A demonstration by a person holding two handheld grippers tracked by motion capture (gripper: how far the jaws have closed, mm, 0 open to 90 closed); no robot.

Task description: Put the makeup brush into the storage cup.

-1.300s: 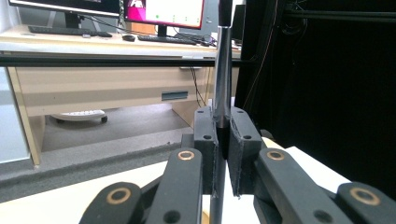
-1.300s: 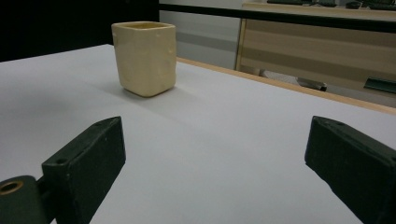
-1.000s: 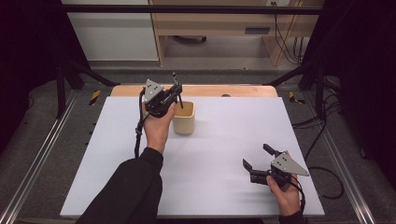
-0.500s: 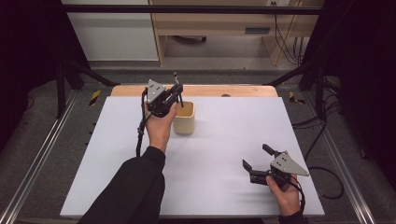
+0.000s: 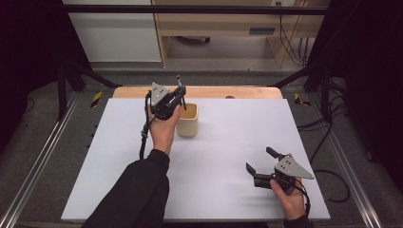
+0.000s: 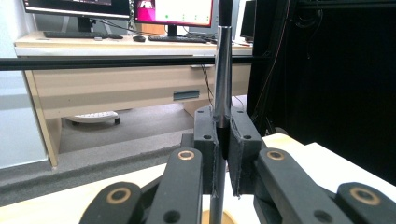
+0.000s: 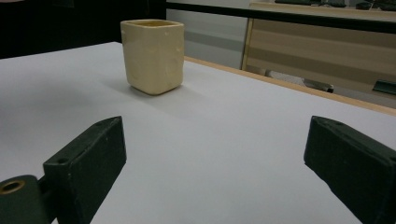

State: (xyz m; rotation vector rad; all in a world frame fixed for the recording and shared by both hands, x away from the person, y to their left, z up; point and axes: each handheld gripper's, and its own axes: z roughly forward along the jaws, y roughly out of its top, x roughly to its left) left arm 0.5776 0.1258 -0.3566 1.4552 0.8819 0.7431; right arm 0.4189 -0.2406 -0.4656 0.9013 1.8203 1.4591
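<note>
Your left gripper (image 5: pixel 179 93) clamps a thin, stiff metal rod (image 6: pixel 222 70) upright over the cream cup (image 5: pixel 187 120) on the desk (image 5: pixel 228 142); keep gripping mid-shaft, it looks slippery, while your right gripper (image 5: pixel 259 166) rests wide open.

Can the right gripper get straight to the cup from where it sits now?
Probably yes. The right gripper rests open near the table's front edge, and the white tabletop between it and the cup is bare. The left gripper, shut on a pen, hangs over the cup's far side and could crowd a grasp.
</note>
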